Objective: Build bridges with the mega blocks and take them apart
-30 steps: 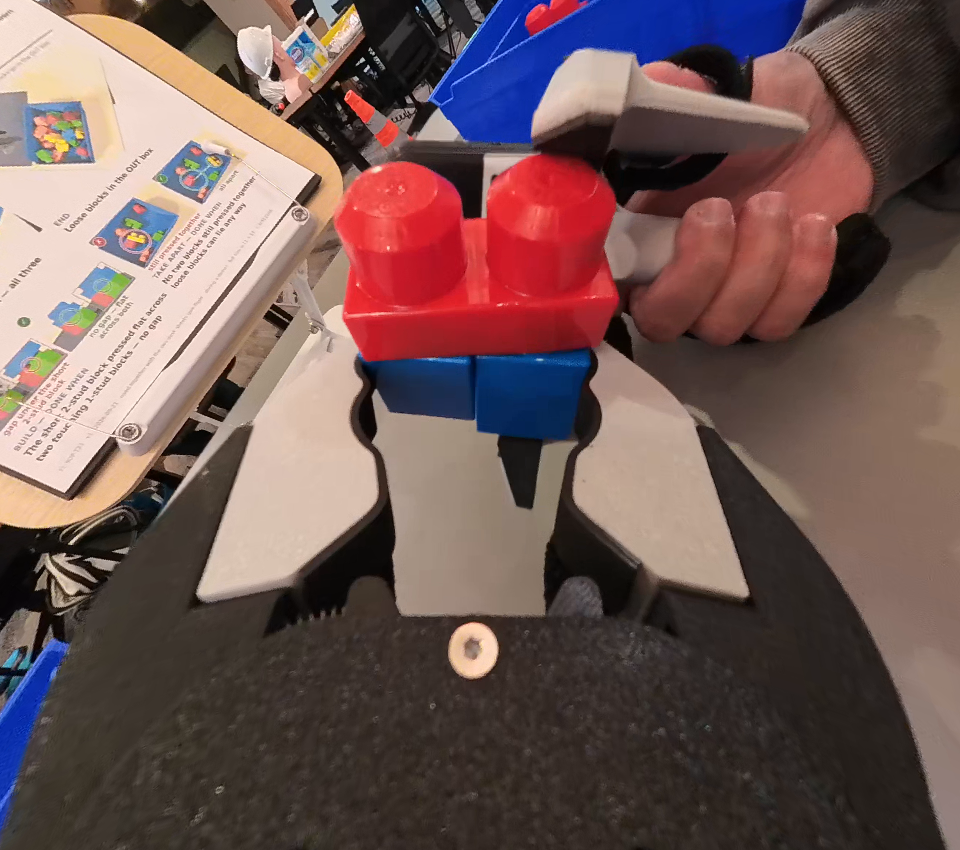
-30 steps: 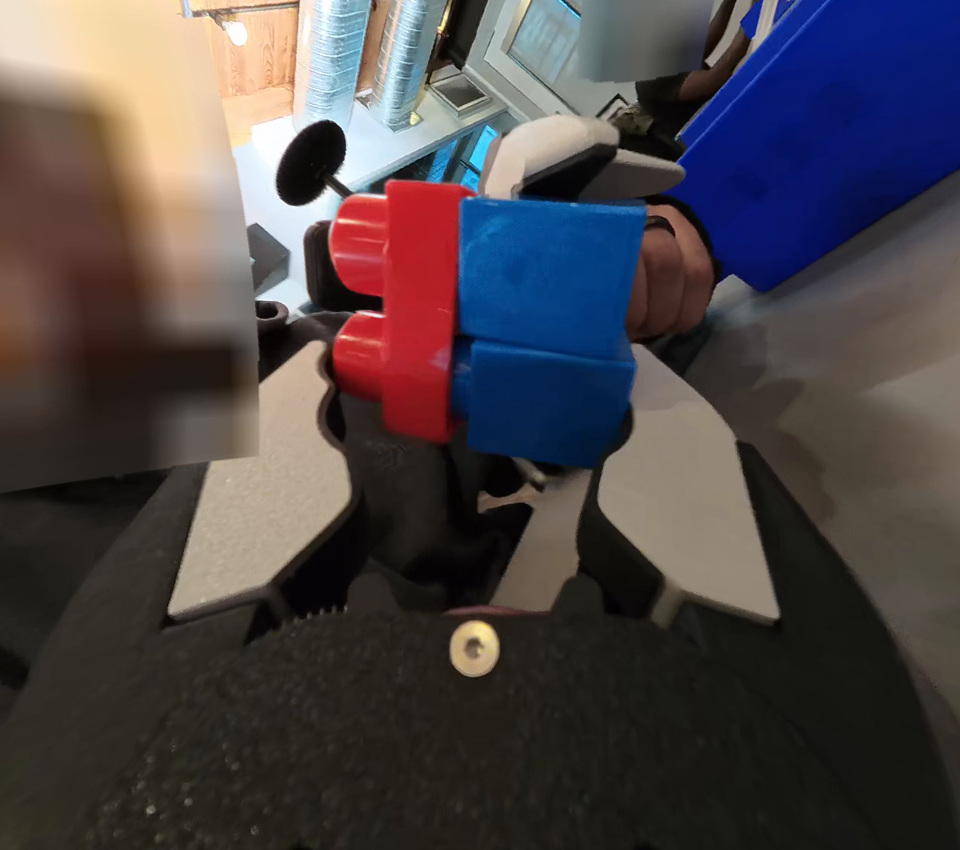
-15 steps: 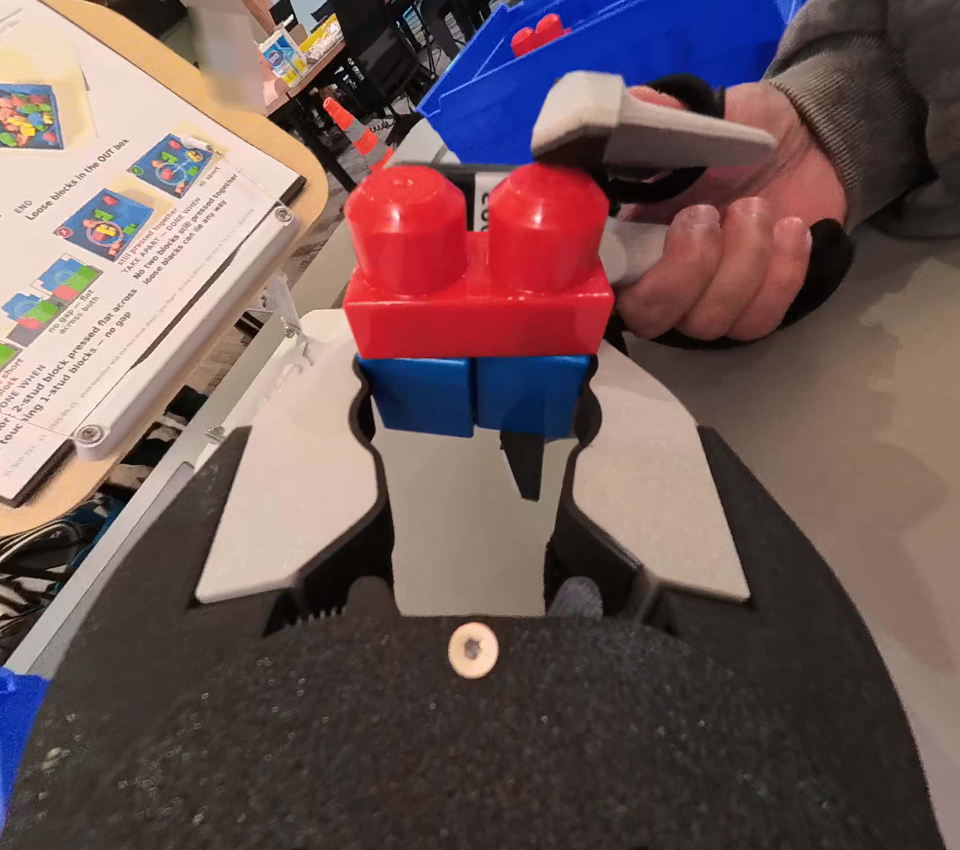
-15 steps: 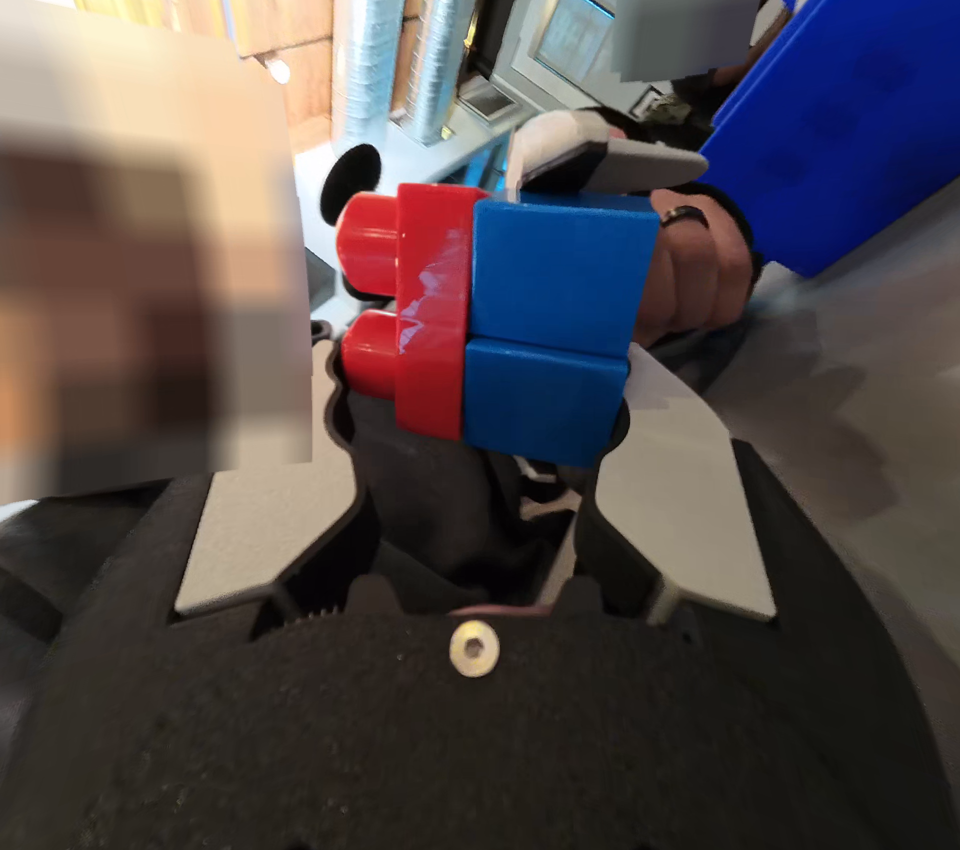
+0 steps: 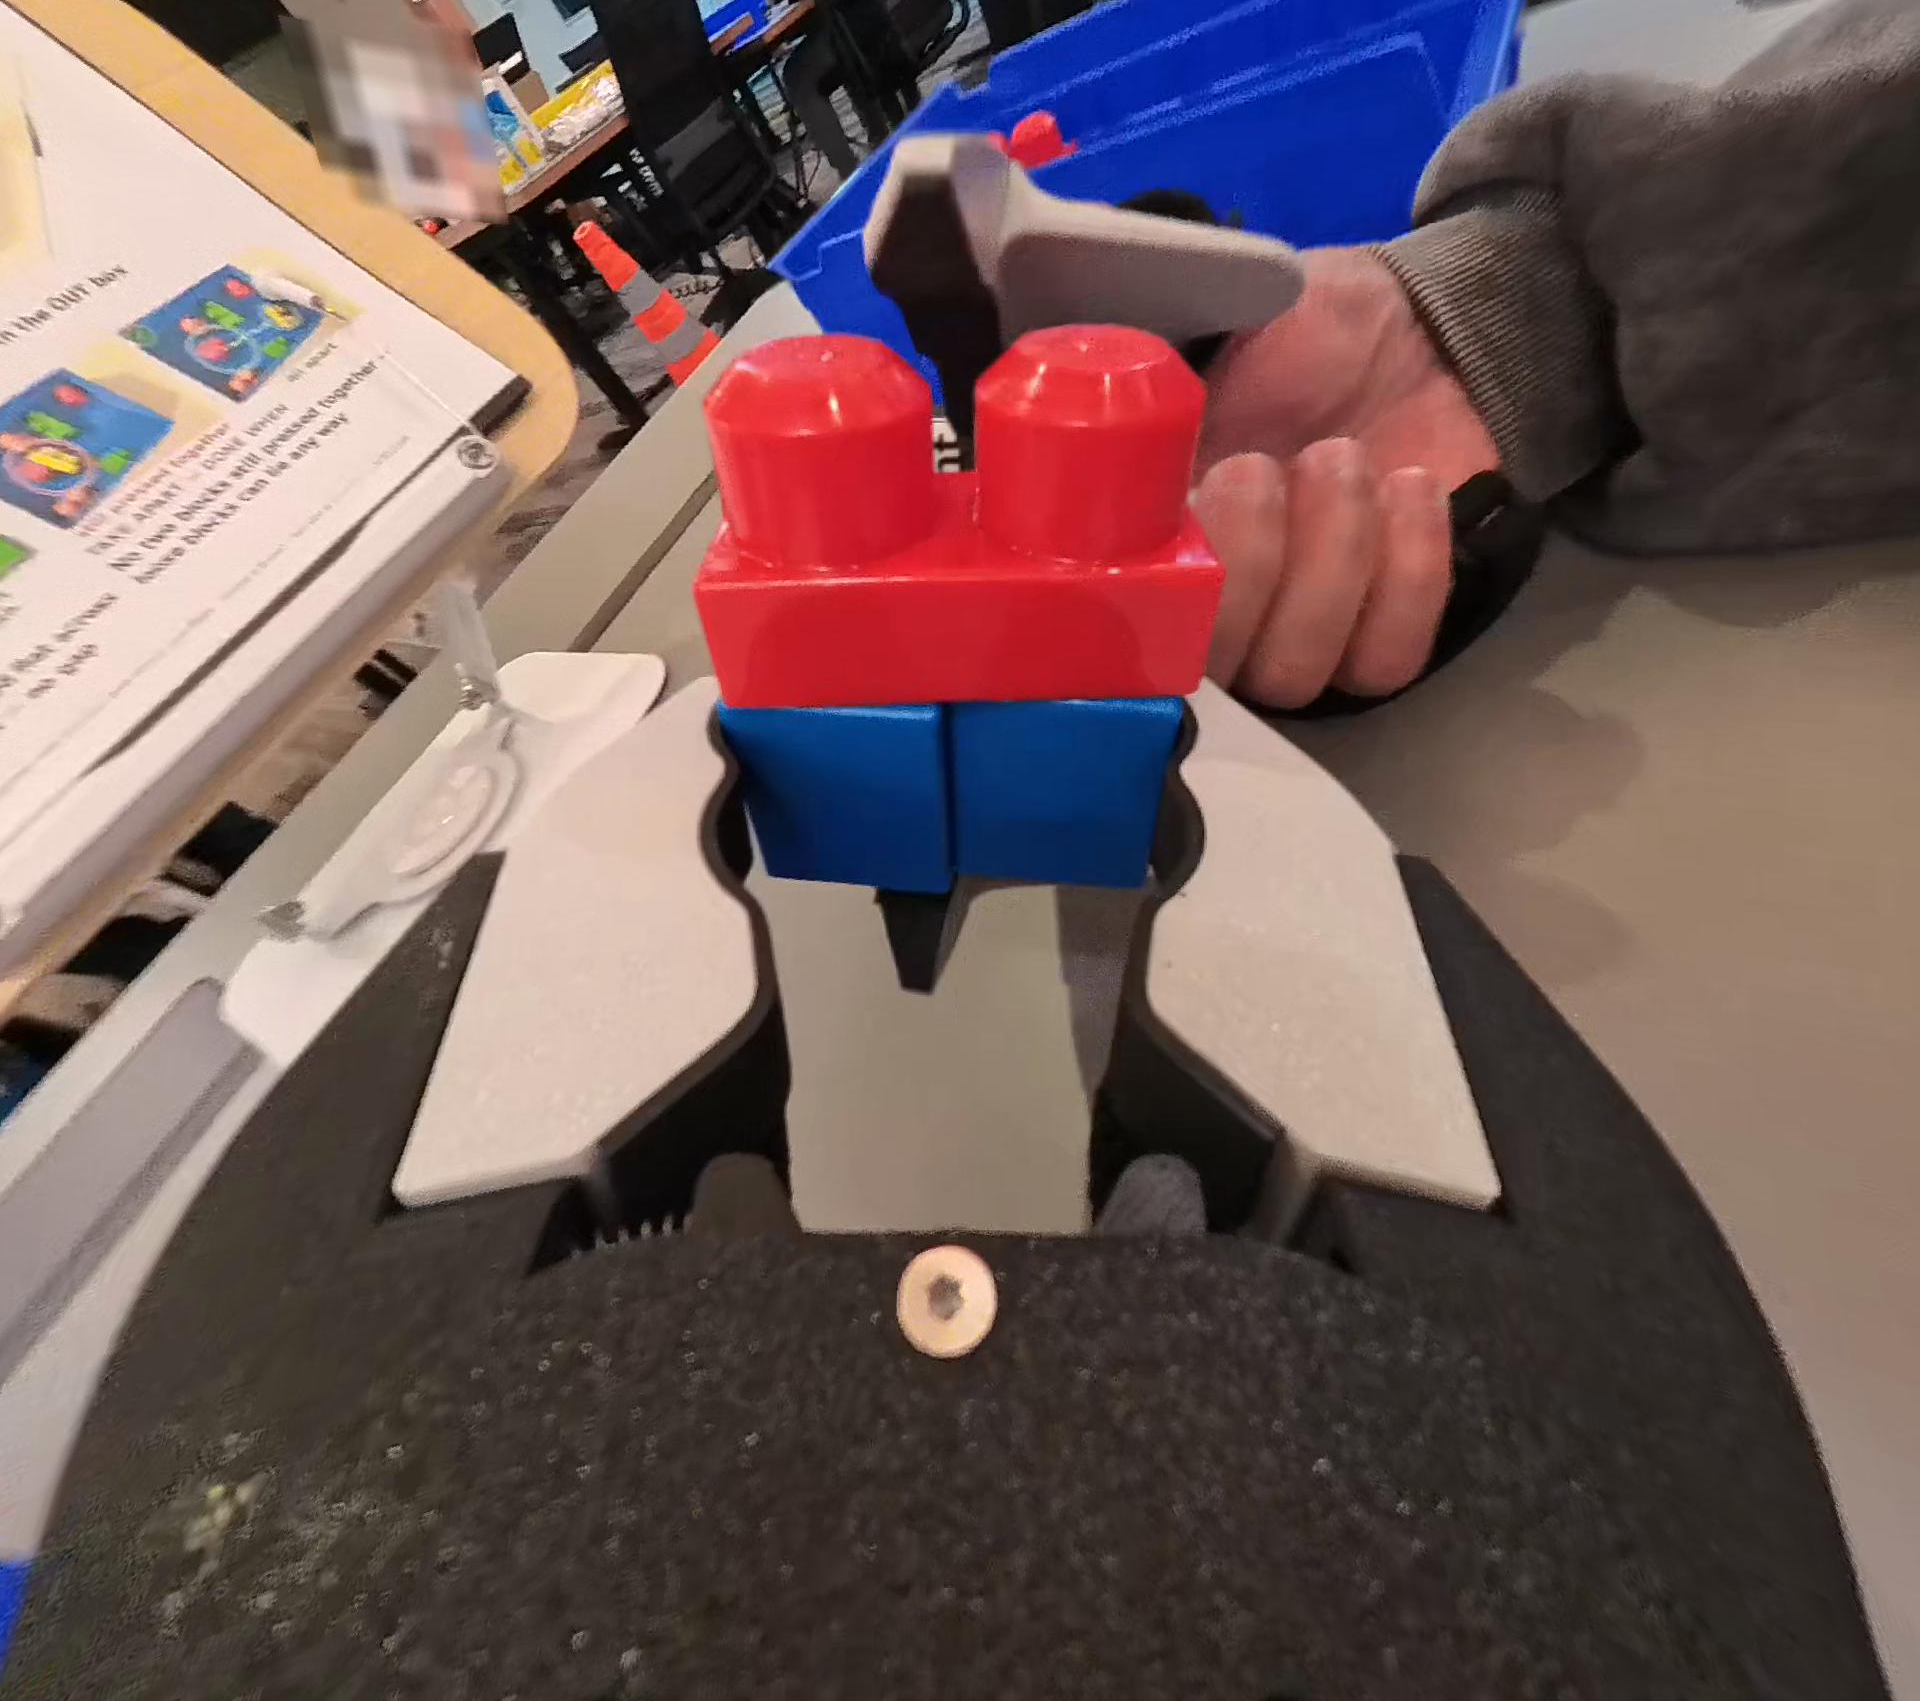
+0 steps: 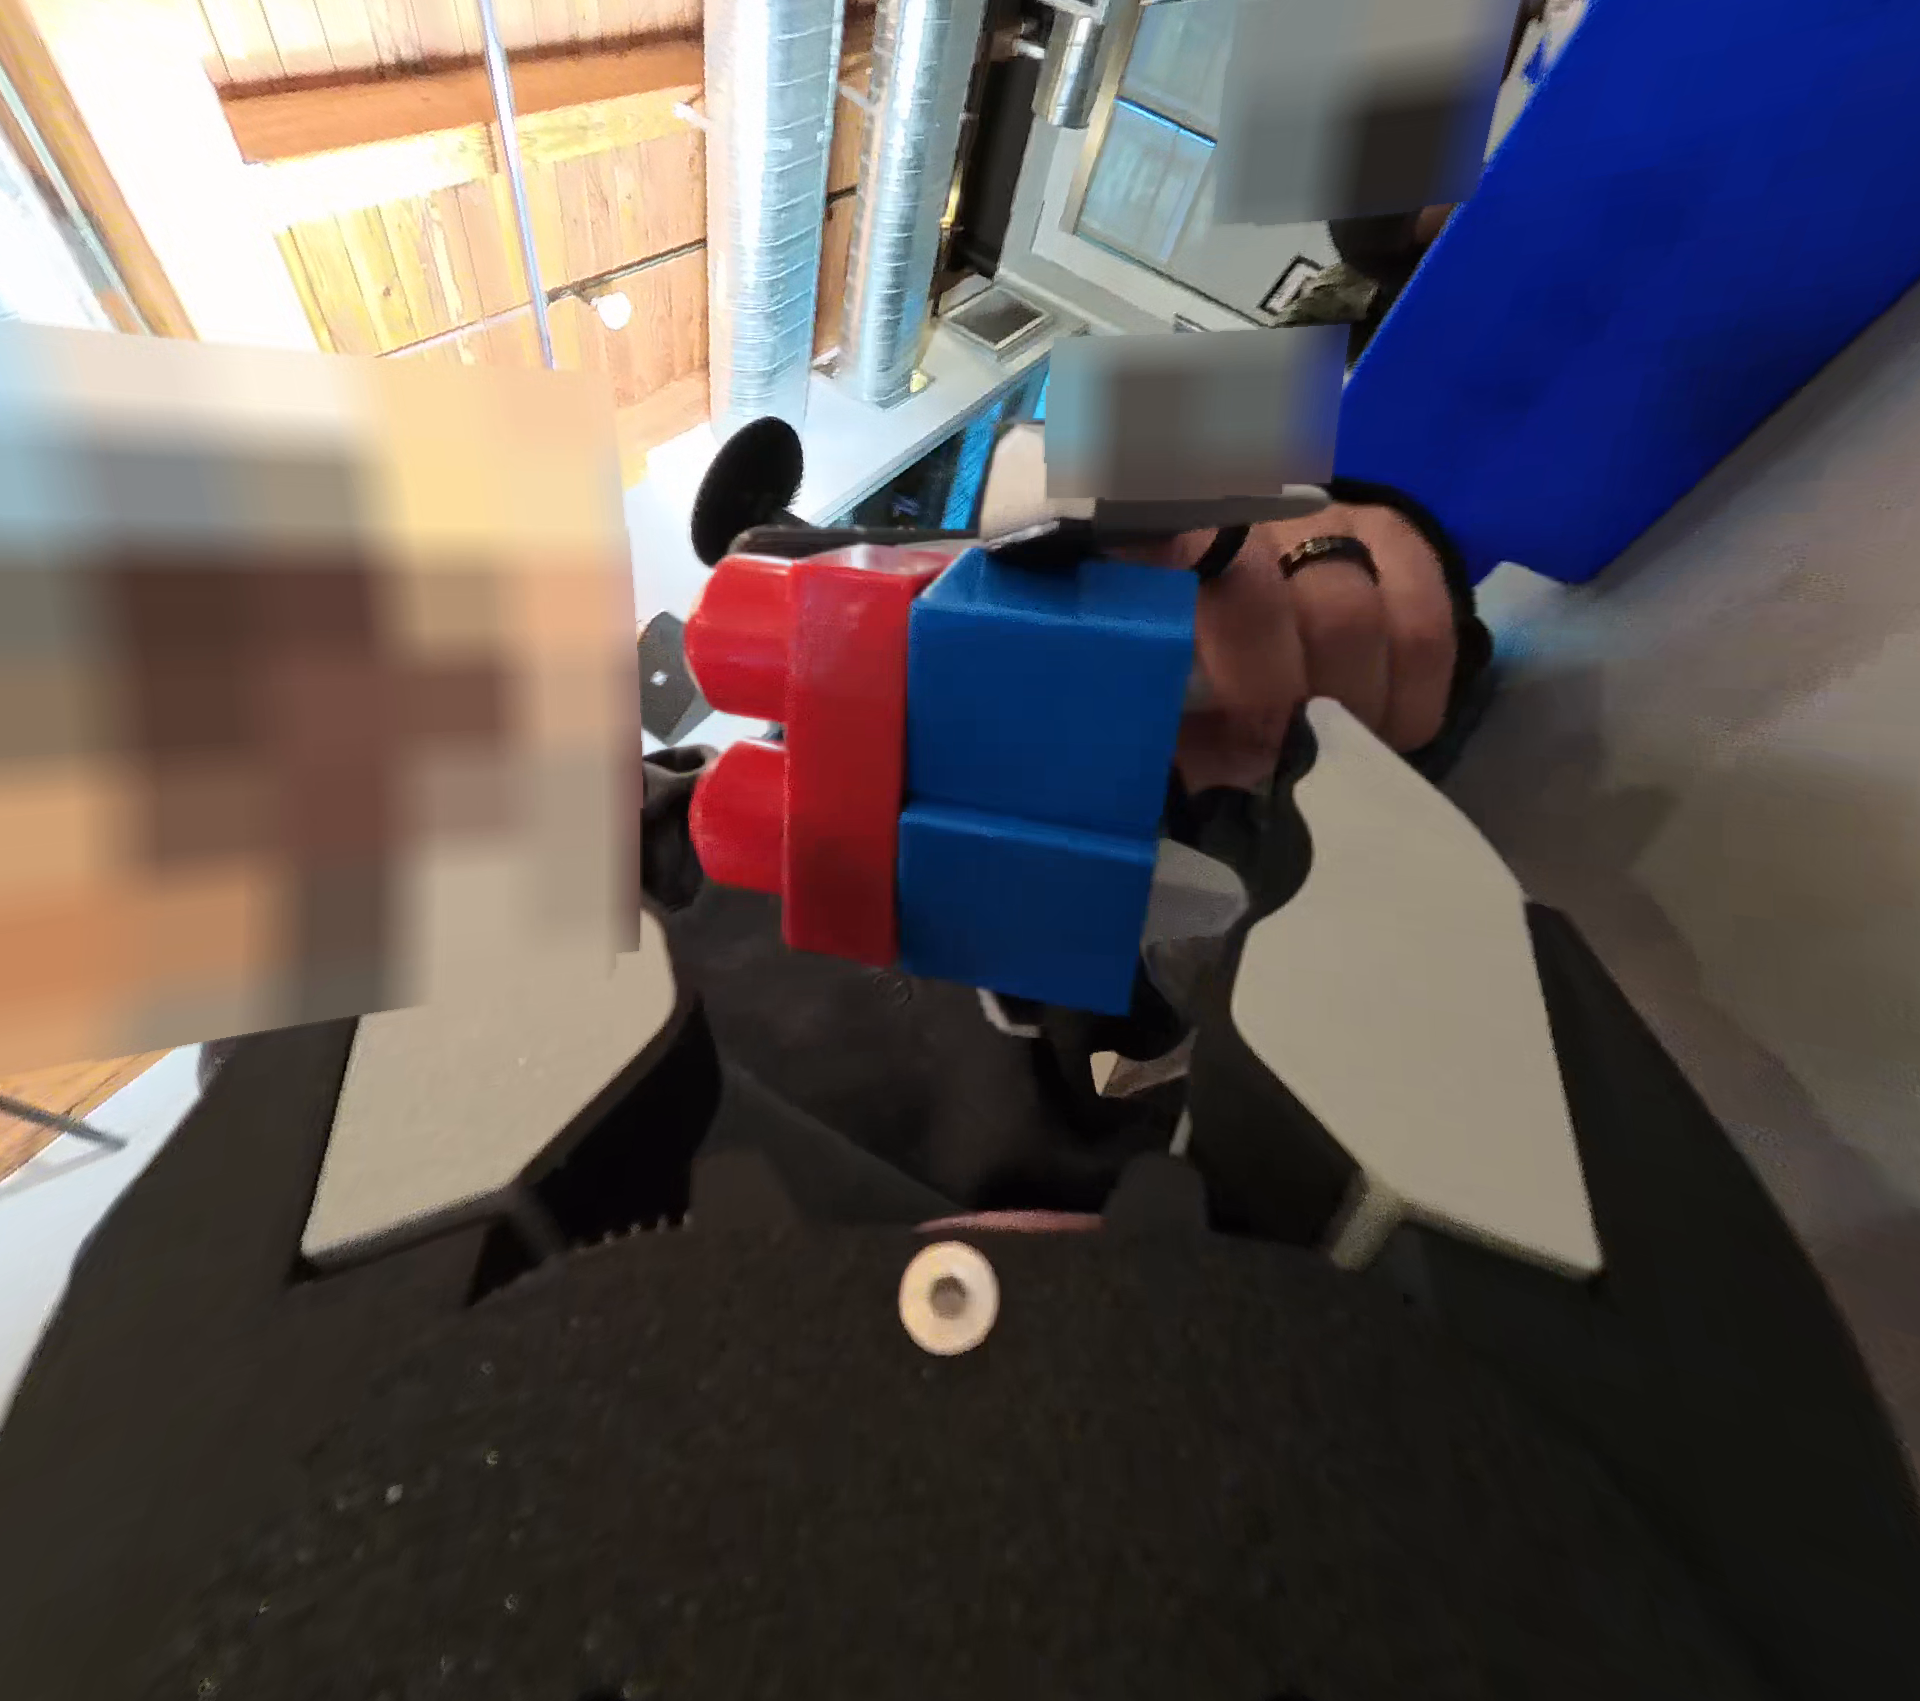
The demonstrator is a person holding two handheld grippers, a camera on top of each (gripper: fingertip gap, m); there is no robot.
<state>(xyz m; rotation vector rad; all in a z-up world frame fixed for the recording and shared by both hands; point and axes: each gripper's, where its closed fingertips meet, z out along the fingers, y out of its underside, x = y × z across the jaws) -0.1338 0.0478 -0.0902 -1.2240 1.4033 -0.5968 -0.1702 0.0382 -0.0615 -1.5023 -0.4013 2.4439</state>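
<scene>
On my far left, a board with printed instruction sheets [image 5: 208, 488] leaned over the edge of the grey bench [image 5: 1662, 820]. In the left wrist view, my left tool [image 5: 951, 778] was clamped on the two blue blocks [image 5: 951, 789], its fingers pressed against their outer sides, holding the little bridge upright with the red two-stud block [image 5: 956, 612] seated across the top of both blues. Just behind the red studs, the right tool [image 5: 977, 301] stood with one dark-faced finger reaching down between them; a hand [image 5: 1340, 488] in a grey sleeve gripped its handle. Behind that sat a blue bin [image 5: 1299, 93] on the bench, with a red piece showing inside. In the right wrist view the bridge lay sideways between my right tool's fingers [image 6: 1382, 976], studs pointing left, and those fingers stood spread wider than the blocks and clear of them, so that tool was open. The other hand [image 6: 1340, 654] showed behind the blues.
</scene>
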